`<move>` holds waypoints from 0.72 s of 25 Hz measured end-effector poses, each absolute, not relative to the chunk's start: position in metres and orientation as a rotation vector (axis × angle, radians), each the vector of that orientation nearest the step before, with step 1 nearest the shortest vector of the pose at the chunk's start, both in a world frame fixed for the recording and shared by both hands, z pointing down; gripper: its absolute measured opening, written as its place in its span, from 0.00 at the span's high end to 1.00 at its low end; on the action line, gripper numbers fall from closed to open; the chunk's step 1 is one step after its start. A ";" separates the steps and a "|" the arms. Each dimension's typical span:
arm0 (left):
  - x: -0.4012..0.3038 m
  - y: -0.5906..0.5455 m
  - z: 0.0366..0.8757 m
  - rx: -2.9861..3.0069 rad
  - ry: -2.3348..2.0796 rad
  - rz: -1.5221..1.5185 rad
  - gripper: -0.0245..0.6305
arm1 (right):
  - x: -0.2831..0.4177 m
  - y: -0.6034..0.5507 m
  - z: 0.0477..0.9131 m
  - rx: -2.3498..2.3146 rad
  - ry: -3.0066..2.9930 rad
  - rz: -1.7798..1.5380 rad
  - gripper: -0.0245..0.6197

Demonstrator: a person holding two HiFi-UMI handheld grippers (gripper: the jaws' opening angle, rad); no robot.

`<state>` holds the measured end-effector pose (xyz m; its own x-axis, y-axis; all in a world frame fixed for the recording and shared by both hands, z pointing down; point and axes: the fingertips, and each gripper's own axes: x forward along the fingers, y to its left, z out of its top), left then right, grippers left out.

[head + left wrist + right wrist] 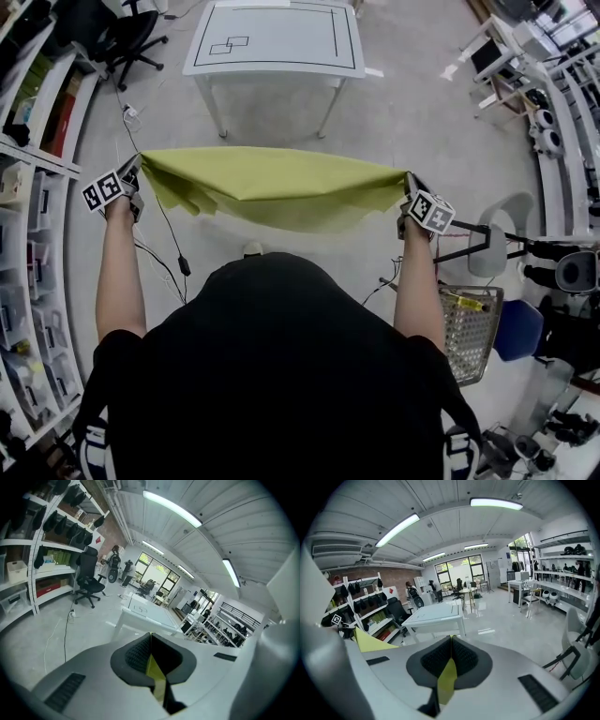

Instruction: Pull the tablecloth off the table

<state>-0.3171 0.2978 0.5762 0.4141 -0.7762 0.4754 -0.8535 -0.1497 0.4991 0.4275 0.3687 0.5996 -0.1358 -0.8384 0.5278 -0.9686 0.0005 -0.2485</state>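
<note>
The yellow-green tablecloth [272, 186] hangs in the air, stretched between both grippers in front of the person, well clear of the white table [274, 42]. My left gripper [134, 174] is shut on the cloth's left corner, my right gripper [406, 187] on its right corner. In the left gripper view a yellow strip of tablecloth [156, 676] is pinched between the closed pads of the left gripper [150, 654]. The right gripper view shows the same: tablecloth [446, 681] clamped in the right gripper [451, 654], with the far corner of the tablecloth [370, 642] and the bare table [435, 615] ahead.
Shelving [33, 187] lines the left side and an office chair [127, 37] stands at the far left. A cable [169, 244] trails over the floor. A wire basket [472, 328] and blue stool [518, 330] sit at my right, with benches [562, 122] beyond.
</note>
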 end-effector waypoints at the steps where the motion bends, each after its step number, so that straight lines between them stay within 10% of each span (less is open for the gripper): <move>1: -0.315 0.296 0.569 1.955 -1.389 0.125 0.93 | 0.429 0.366 0.590 1.903 -2.062 0.813 0.93; 18: -0.327 0.271 0.457 2.093 -1.493 0.011 0.93 | 0.446 0.350 0.443 2.057 -2.210 0.543 0.93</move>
